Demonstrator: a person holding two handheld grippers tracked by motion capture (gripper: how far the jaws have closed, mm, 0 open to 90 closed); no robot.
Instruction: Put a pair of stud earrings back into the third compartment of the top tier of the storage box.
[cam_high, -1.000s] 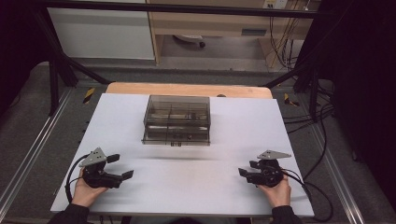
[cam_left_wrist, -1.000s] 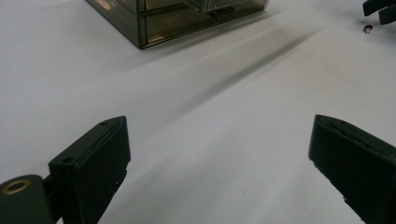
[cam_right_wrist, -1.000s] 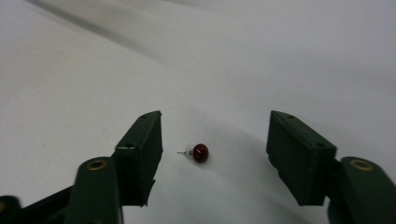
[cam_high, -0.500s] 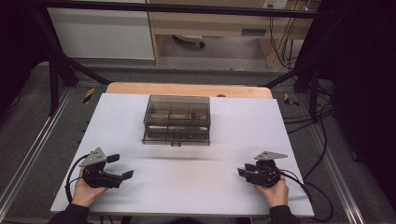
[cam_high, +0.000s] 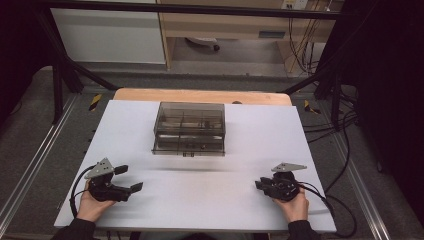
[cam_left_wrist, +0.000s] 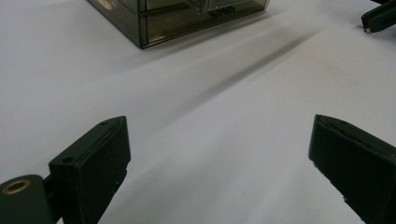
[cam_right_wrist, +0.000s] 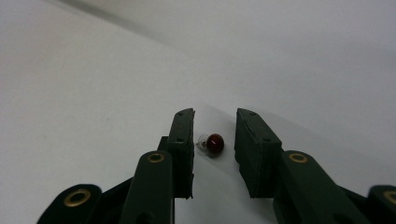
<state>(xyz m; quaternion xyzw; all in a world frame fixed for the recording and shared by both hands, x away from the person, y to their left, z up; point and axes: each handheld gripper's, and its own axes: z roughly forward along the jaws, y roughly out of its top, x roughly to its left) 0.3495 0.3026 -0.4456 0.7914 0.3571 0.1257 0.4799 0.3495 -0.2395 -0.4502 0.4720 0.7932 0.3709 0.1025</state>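
Nearest the person, the right gripper (cam_high: 260, 185) rests on the table (cam_high: 210, 200), its jaws just closing around a small red bulb (cam_right_wrist: 215, 143) that lies on the sheet between them, a gap still showing on each side, so nothing is pinched yet. The left gripper (cam_high: 129, 179) sits level with it near the table's other front corner, jaws spread wide over bare sheet. Beyond both, toward the table's far edge and midway between them, stands the smoky drawer box (cam_high: 189, 129).
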